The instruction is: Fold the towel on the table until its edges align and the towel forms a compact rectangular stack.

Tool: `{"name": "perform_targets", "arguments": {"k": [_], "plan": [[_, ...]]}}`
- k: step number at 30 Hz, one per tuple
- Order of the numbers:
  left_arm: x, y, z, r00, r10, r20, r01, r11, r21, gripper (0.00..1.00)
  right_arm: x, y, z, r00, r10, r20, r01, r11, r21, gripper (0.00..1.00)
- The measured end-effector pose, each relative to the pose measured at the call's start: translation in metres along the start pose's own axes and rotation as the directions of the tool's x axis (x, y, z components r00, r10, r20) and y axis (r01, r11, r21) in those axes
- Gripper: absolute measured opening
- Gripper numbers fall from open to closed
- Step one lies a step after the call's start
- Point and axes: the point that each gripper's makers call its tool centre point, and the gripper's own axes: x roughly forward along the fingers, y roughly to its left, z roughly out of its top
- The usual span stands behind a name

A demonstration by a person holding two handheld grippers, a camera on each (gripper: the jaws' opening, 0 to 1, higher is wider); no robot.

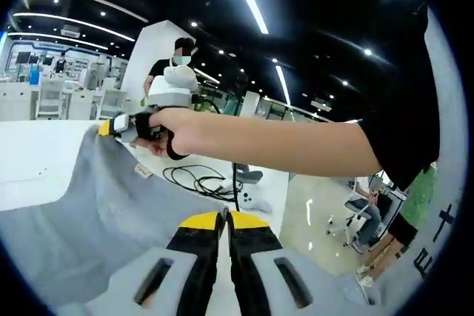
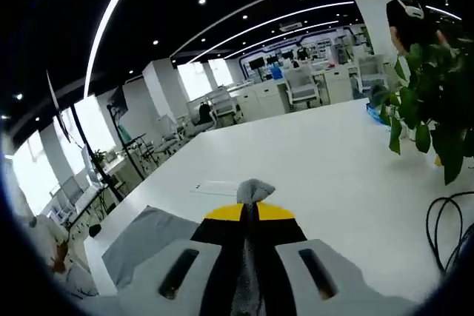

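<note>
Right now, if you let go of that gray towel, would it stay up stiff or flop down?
Probably flop. The gray towel sags in soft folds between the right gripper and the left gripper, so it looks limp. Its corner bunches between the jaws in the right gripper view, suggesting thin, light cloth.

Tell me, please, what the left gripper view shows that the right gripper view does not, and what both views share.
Left gripper view alone: the right gripper in the person's hand, pinching a raised corner of the grey towel, with the bare forearm across the picture, and a seated person. Right gripper view alone: a leafy plant and a tuft of towel poking out between shut jaws. Both share: the towel, the white table, a black cable and shut yellow-tipped jaws.
</note>
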Motion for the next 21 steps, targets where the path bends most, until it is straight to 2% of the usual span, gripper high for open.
{"name": "perform_targets", "arguments": {"k": [4, 11, 17, 21], "plan": [[-0.021, 0.004, 0.008, 1.000, 0.011, 0.023, -0.011, 1.000, 0.003, 0.04, 0.008, 0.018, 0.007, 1.000, 0.022, 0.015, -0.022, 1.000, 0.004, 0.02], [-0.061, 0.014, 0.010, 0.998, 0.041, 0.046, -0.040, 0.999, -0.015, 0.04, 0.023, 0.055, 0.022, 0.996, 0.069, 0.052, -0.070, 0.997, 0.023, 0.02], [-0.097, 0.026, 0.019, 0.996, 0.067, 0.057, -0.066, 0.998, -0.020, 0.04, 0.038, 0.084, 0.024, 0.994, 0.101, 0.050, -0.101, 0.995, 0.009, 0.02], [-0.114, 0.037, 0.022, 0.994, 0.095, 0.063, -0.094, 0.996, -0.008, 0.04, 0.047, 0.105, 0.025, 0.991, 0.127, 0.050, -0.128, 0.992, 0.015, 0.02]]}}
